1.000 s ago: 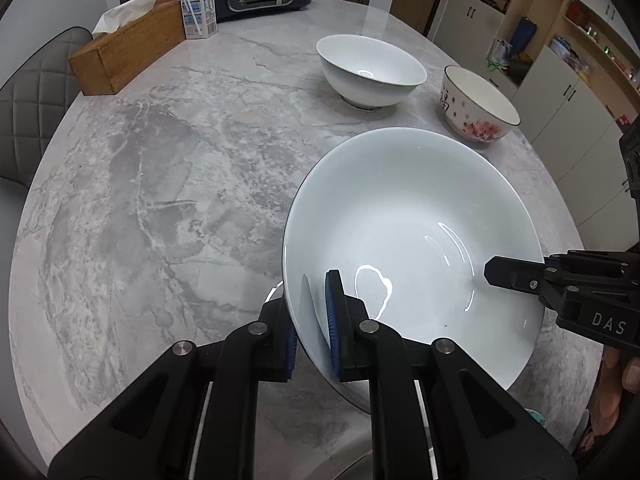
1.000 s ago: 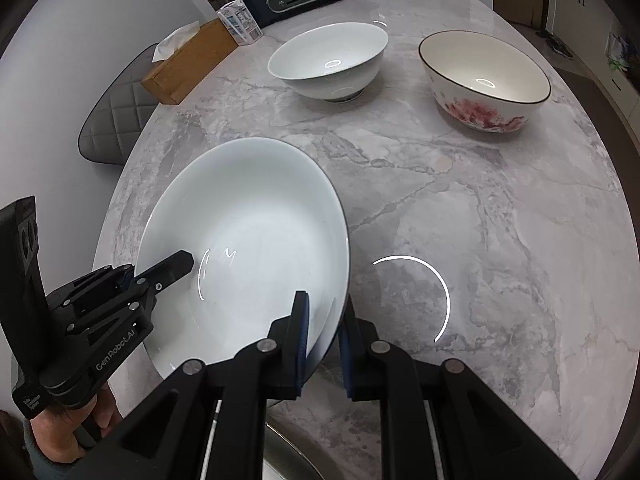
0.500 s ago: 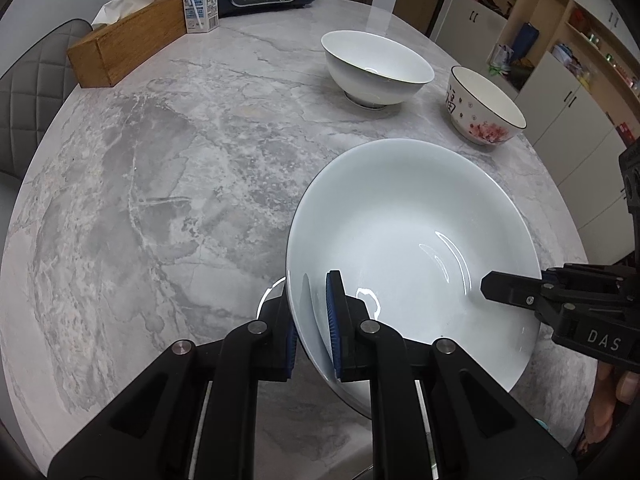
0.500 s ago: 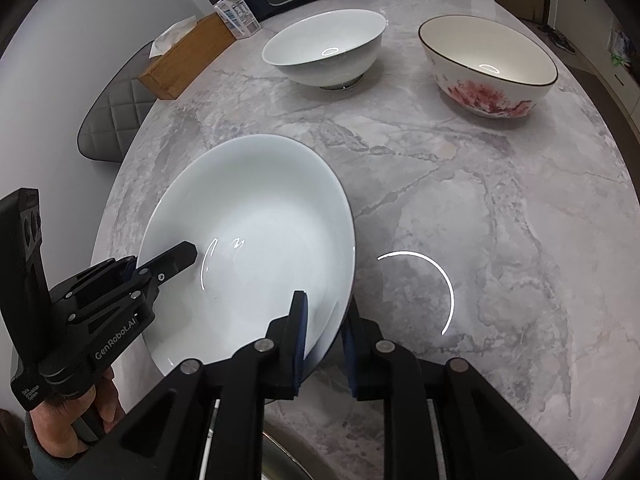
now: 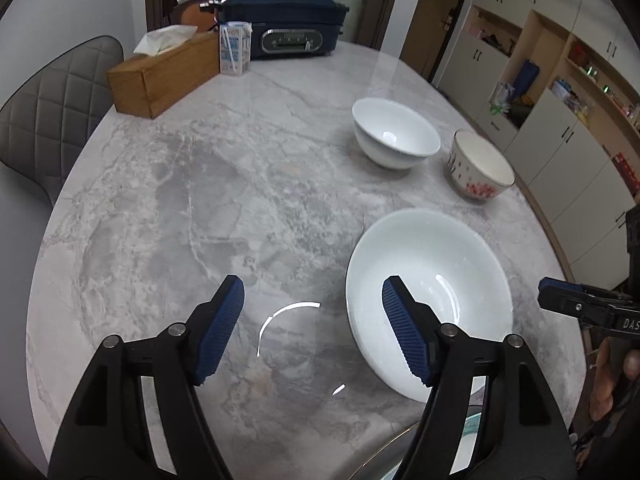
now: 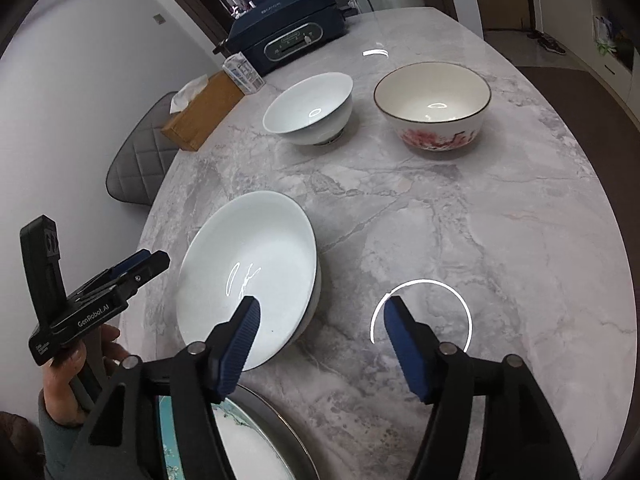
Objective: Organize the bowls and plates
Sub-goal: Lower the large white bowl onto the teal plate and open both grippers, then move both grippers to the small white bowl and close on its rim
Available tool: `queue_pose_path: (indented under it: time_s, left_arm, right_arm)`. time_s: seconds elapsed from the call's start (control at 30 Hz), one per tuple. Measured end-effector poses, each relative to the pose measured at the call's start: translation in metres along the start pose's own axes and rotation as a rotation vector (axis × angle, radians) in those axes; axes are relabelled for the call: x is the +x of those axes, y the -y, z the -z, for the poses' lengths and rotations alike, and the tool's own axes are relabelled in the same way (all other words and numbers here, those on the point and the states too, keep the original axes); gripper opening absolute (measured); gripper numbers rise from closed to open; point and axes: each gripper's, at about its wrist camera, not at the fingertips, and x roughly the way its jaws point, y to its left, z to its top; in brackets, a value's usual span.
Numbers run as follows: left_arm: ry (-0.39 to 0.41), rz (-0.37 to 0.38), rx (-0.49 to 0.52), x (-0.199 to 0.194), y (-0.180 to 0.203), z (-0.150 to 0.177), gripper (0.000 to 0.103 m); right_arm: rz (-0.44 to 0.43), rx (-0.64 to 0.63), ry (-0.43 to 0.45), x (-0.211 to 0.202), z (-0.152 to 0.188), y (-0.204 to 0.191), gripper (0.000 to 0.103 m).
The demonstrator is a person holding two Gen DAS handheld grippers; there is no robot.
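Note:
A large shallow white bowl (image 5: pixel 432 280) rests on the marble table (image 5: pixel 200 200); it also shows in the right wrist view (image 6: pixel 256 264). My left gripper (image 5: pixel 312 312) is open and empty, its right finger over the bowl's near left rim. My right gripper (image 6: pixel 320 328) is open and empty, its left finger over the bowl's near edge. A smaller white bowl (image 5: pixel 394 132) (image 6: pixel 310 108) and a flowered bowl (image 5: pixel 480 168) (image 6: pixel 434 104) stand farther back. A plate with a teal flowered rim (image 6: pixel 240 440) lies at the table's near edge.
A wooden tissue box (image 5: pixel 160 72), a small carton (image 5: pixel 235 48) and a dark blue appliance (image 5: pixel 288 28) stand at the far end. A grey chair (image 5: pixel 52 112) is at the left. Cabinets (image 5: pixel 560 120) line the right wall.
Both grippers opened and let go of the large white bowl, which now rests on the table. Both pulled back and up from it.

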Motion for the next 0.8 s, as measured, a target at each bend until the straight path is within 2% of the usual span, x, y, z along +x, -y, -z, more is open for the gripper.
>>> queue_pose_path:
  time_s: [0.03, 0.07, 0.13, 0.2, 0.3, 0.37, 0.47, 0.6, 0.8]
  left_arm:
    - [0.03, 0.007, -0.005, -0.006, -0.001, -0.003, 0.076]
    - [0.083, 0.019, -0.01, -0.013, -0.001, -0.007, 0.087]
    - [0.164, 0.029, -0.005, -0.025, 0.002, -0.013, 0.103]
    - [0.203, 0.008, 0.012, -0.03, 0.006, -0.023, 0.103]
    - [0.145, 0.012, 0.009, -0.025, 0.01, -0.044, 0.103]
    - [0.136, 0.002, 0.007, -0.019, 0.01, -0.057, 0.103]
    - [0.105, -0.042, 0.001, -0.006, 0.008, -0.077, 0.103]
    - [0.131, -0.067, -0.017, 0.009, 0.001, -0.101, 0.103]
    - [0.112, -0.064, -0.012, 0.03, -0.003, -0.12, 0.103]
  right_arm:
    - [0.001, 0.007, 0.015, -0.007, 0.0, 0.005, 0.078]
    - [0.005, 0.017, 0.036, -0.015, -0.001, 0.012, 0.08]
    - [0.004, 0.035, 0.07, -0.026, -0.004, 0.024, 0.081]
    - [0.006, 0.053, 0.09, -0.033, -0.009, 0.034, 0.081]
    - [-0.021, 0.08, 0.105, -0.04, -0.02, 0.043, 0.081]
    - [-0.034, 0.073, 0.121, -0.042, -0.031, 0.041, 0.081]
    - [-0.053, 0.063, 0.132, -0.043, -0.05, 0.036, 0.081]
    - [-0.058, 0.052, 0.14, -0.037, -0.076, 0.027, 0.081]
    - [-0.063, 0.038, 0.143, -0.025, -0.102, 0.021, 0.081]
